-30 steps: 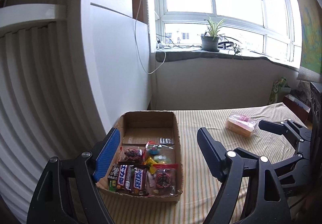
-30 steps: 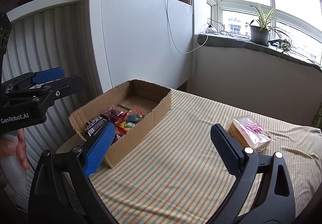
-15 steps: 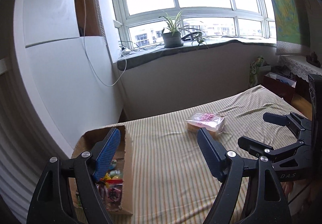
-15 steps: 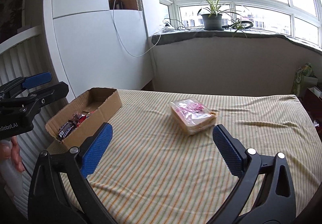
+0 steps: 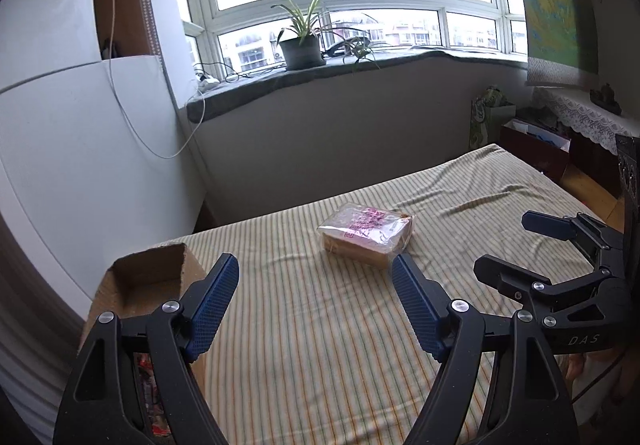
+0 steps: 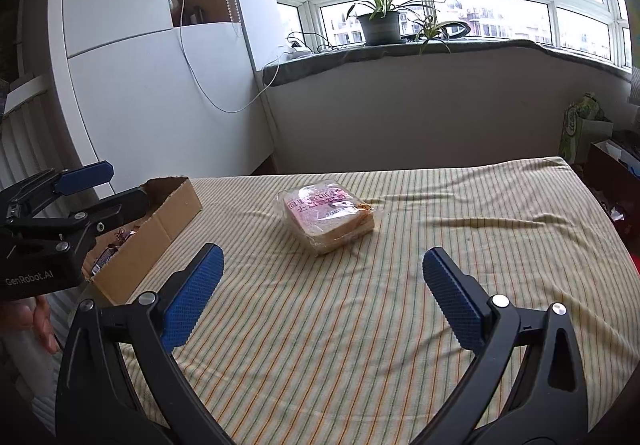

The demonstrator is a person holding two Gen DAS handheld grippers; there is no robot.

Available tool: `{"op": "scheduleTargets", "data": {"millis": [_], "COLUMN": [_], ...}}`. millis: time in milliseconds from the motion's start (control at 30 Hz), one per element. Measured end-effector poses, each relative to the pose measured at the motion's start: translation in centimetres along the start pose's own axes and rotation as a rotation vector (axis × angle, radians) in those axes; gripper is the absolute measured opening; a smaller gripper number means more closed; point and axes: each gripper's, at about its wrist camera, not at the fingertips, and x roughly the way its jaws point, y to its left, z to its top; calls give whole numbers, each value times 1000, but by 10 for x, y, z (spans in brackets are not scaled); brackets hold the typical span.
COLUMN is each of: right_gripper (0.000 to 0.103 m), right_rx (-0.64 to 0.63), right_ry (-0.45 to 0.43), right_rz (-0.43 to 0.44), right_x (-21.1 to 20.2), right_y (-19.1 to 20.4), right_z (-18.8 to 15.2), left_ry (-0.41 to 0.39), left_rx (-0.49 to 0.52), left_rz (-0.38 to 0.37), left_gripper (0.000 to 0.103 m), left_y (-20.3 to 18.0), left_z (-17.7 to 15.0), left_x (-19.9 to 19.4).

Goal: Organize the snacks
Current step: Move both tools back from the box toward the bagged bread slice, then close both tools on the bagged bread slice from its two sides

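Note:
A clear bag of sliced bread (image 5: 367,232) with pink print lies alone on the striped tablecloth (image 5: 312,345), also seen from the right wrist as the bread bag (image 6: 326,213). A cardboard box (image 6: 160,229) holding several wrapped snacks sits at the table's left edge; in the left wrist view the box (image 5: 148,281) is partly hidden behind a finger. My left gripper (image 5: 314,281) is open and empty, short of the bread. My right gripper (image 6: 322,269) is open and empty too, just in front of the bread.
A white cabinet (image 6: 132,57) with a dangling cable stands left of the table. A potted plant (image 6: 378,23) sits on the windowsill behind. Bags and boxes (image 5: 532,137) are on the floor at the right. A hand (image 6: 38,321) shows at the left edge.
Both views have swung right from the snack box toward the bread bag, which now sits nearer the middle. Both grippers stayed open and empty.

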Motion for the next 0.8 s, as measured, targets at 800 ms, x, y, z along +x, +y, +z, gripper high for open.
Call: {"op": "scheduleTargets", "data": {"millis": [800], "right_gripper": [102], "right_rx": [80], "right_ry": [263], "right_rz": [77], "right_x": [149], "right_y": [-46], "right_z": [24], "left_ry": [288], "left_rx": [-434], "left_rz": [-348], "left_gripper": [79], "left_y": [36], "left_z": [17], "left_x": [210]}}
